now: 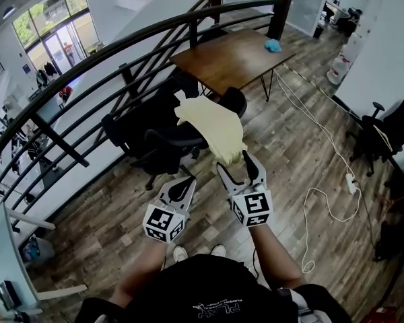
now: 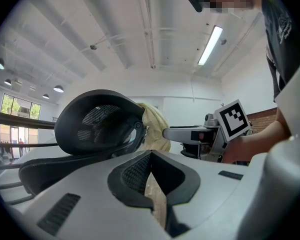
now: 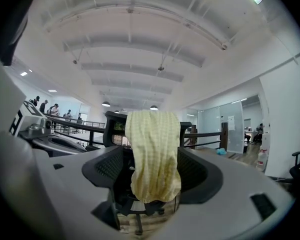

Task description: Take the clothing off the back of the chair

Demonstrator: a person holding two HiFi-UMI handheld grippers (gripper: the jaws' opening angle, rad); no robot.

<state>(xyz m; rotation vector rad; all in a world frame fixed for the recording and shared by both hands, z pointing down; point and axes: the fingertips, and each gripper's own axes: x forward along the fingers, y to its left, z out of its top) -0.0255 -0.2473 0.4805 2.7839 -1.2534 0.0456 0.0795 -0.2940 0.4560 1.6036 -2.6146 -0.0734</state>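
Where garment (image 1: 212, 126) overhangs chair (image 1: 158, 147), right gripper (image 1: 234, 162) spread

Daylight fills the room, bright and even. The windows (image 1: 54, 25) far behind the chair (image 1: 165, 140) glow pale, and a strip light (image 2: 210, 45) above the chair burns out to white. Shadow on the floor (image 1: 289, 167) under the chair is soft. Every view bulges like a fisheye: the railing (image 1: 121, 46) behind the chair bows into an arc, and both gripper views darken at the corners. The left hand-held gripper (image 2: 151, 156) and right hand-held gripper (image 3: 152, 171) look soft and unfocused, while the cloth (image 3: 154, 134) on the chair is crisp.
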